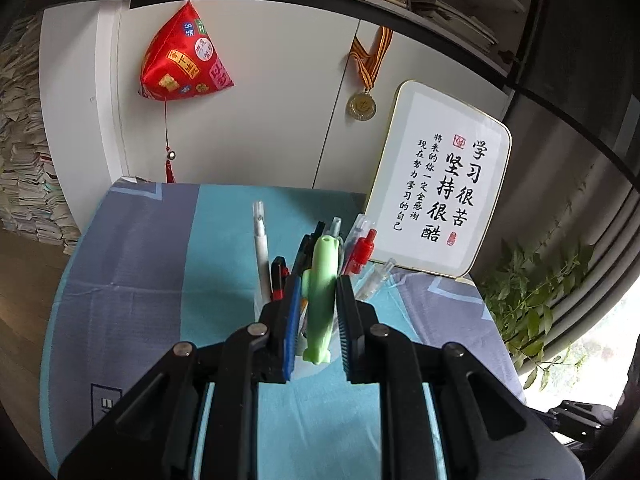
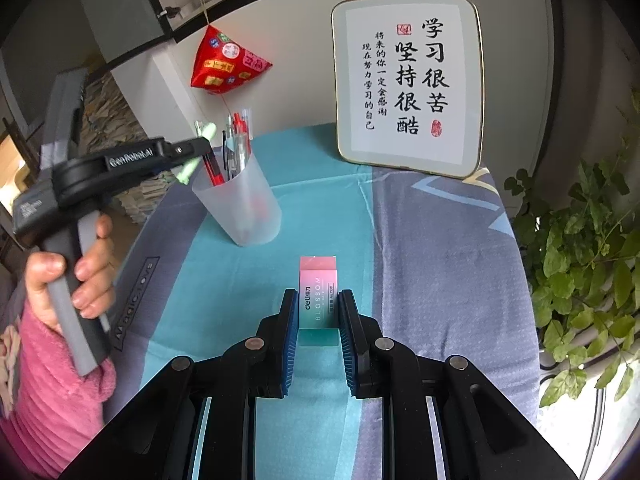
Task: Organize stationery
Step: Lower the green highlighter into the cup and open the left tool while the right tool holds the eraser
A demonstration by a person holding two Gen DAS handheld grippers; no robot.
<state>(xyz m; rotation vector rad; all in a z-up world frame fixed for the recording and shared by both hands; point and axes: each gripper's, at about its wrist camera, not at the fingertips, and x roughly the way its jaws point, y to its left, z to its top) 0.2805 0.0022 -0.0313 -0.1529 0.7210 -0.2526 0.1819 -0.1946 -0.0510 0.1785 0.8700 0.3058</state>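
Eraser (image 2: pixel 318 300) being clamped by right claw (image 2: pixel 318 304), resting on tabletop (image 2: pixel 420 280), likely awaiting storage. Green pen (image 1: pixel 320 292) being gripped by left claw (image 1: pixel 319 308), held above cup (image 2: pixel 240 208) among pens, seemingly for dropping in.

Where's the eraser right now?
In the right wrist view the eraser sits on the blue cloth, clamped in the right hand-held gripper, nearer than the pen cup.
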